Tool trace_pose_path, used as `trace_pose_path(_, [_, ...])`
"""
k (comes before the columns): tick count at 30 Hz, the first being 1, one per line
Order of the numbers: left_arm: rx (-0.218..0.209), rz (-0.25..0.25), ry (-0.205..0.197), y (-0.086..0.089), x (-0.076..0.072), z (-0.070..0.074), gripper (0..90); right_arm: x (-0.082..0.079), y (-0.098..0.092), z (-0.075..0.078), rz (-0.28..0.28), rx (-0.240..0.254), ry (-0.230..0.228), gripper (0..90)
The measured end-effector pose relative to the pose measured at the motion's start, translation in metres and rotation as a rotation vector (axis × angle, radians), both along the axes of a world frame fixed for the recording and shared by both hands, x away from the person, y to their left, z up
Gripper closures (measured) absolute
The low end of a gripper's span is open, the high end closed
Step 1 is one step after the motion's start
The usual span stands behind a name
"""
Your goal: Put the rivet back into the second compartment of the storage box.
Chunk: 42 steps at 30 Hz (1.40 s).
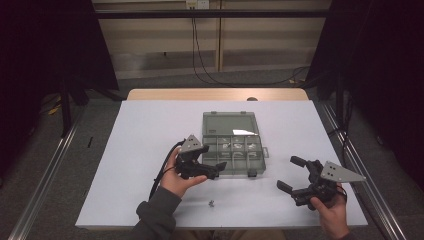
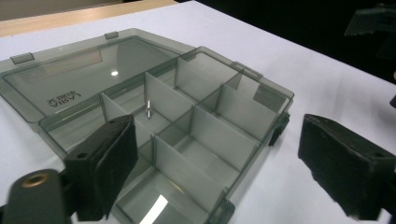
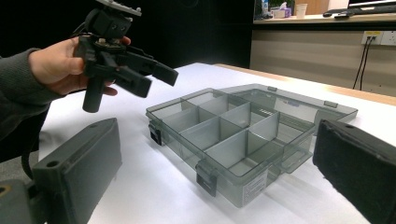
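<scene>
A smoky translucent compartment box (image 1: 235,172) lies on the white table (image 1: 145,150) with its lid (image 1: 230,122) folded flat behind it. Small metal parts (image 1: 239,146) sit in its far compartments; one screw (image 2: 148,111) stands against a divider. My left gripper (image 1: 218,170) hovers over the box's near left corner, open, with nothing between its fingers. In the left gripper view the box (image 2: 219,135) lies below the spread jaws. My right gripper (image 1: 288,173) is held to the right of the box, open and empty; its view shows the box (image 3: 177,140) and the left gripper (image 3: 156,77) beyond.
A small loose metal part (image 1: 211,203) lies on the table near the front edge, between the two hands. A wooden strip (image 1: 215,94) borders the table's far side. Dark curtains and metal floor rails flank both sides.
</scene>
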<state>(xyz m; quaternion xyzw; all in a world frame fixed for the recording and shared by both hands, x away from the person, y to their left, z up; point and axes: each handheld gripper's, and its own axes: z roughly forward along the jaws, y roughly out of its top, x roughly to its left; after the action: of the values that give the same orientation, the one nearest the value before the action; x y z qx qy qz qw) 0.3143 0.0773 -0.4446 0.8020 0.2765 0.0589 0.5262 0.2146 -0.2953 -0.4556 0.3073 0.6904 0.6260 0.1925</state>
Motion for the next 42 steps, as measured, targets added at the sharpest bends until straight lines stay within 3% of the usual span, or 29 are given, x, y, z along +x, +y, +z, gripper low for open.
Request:
trace_pose_path(7, [-0.024, -0.008, 0.002, 0.011, -0.014, -0.005, 8.4, 0.0, 0.0, 0.0, 0.0, -0.003, 0.002, 0.8])
trace_pose_path(22, [-0.026, 0.022, -0.005, 0.041, -0.031, -0.017, 8.1, 0.001, 0.001, -0.001, 0.003, -0.005, 0.006, 0.8])
trace_pose_path(28, [0.003, 0.011, -0.019, 0.043, -0.037, -0.019, 8.1, 0.0, 0.001, 0.0, 0.002, -0.006, 0.005, 0.8])
trace_pose_path(42, [0.041, -0.036, -0.006, 0.04, -0.042, -0.023, 9.8, 0.001, 0.001, 0.0, 0.004, -0.008, 0.003, 0.8])
